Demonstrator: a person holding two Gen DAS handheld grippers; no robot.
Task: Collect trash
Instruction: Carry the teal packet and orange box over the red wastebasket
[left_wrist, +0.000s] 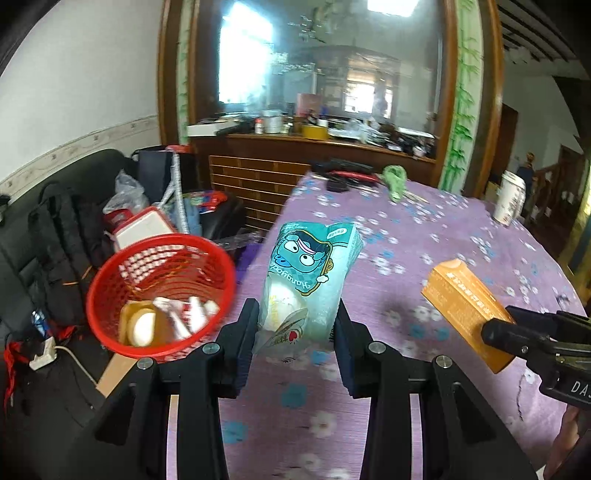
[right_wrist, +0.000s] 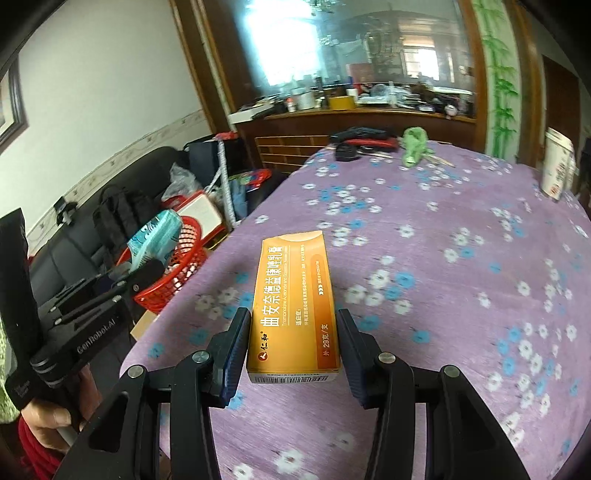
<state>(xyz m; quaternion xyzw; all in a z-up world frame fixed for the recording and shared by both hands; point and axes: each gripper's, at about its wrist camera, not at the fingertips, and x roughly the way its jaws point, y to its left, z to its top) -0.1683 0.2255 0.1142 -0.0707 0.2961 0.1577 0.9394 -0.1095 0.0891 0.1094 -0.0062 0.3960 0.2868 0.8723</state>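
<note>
Both claws apparently clamp trash: left claw (left_wrist: 295, 328) packet (left_wrist: 306, 280), right claw (right_wrist: 293, 347) box (right_wrist: 295, 306).

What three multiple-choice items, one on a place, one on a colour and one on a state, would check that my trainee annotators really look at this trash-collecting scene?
1. Where is the red basket?
A. Off the table's edge, on the left claw's side
B. At the table's far end beside the cup
C. Under the orange box

2. What colour is the tablecloth?
A. Plain white
B. Purple with flowers
C. Green check

3. What is between the right claw's fingers?
A. Nothing
B. The teal packet
C. The orange box

Key: 1 A, it sits past the cloth's left edge in the left wrist view; 2 B, purple cloth with white and blue blossoms fills both views; 3 C, the box is clamped there, while the left claw holds the teal packet.
</note>
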